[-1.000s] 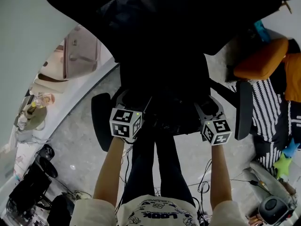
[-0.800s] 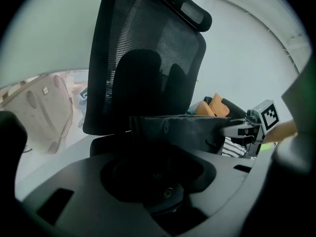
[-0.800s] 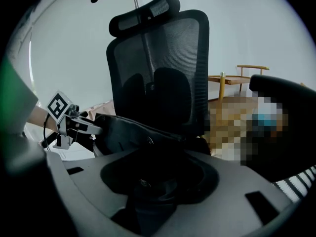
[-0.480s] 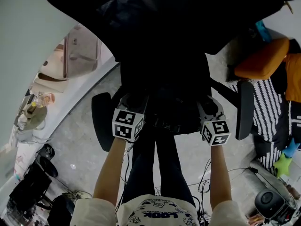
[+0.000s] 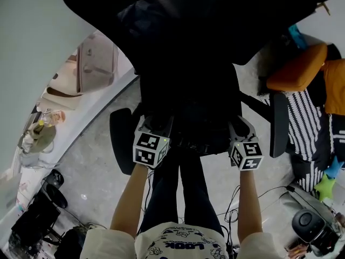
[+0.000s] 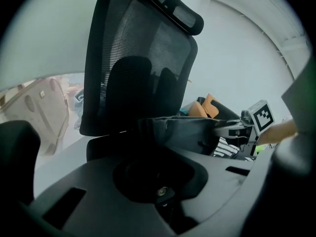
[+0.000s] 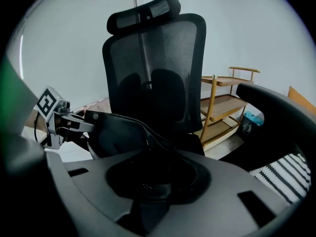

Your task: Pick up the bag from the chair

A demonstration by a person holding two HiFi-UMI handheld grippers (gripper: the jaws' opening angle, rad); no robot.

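Left gripper point(image 7: 84, 122) at left front of chair point(image 5: 188, 15) seat; jaws just closed in, clamped on left end of bag point(image 6: 182, 130). Dark bag lies on chair seat, in front of backrest, between both grippers. Right gripper point(image 6: 219, 128) at seat's right front; jaws just narrowed, pinching bag's right end. Striped cloth point(image 5: 307, 117) right of chair.
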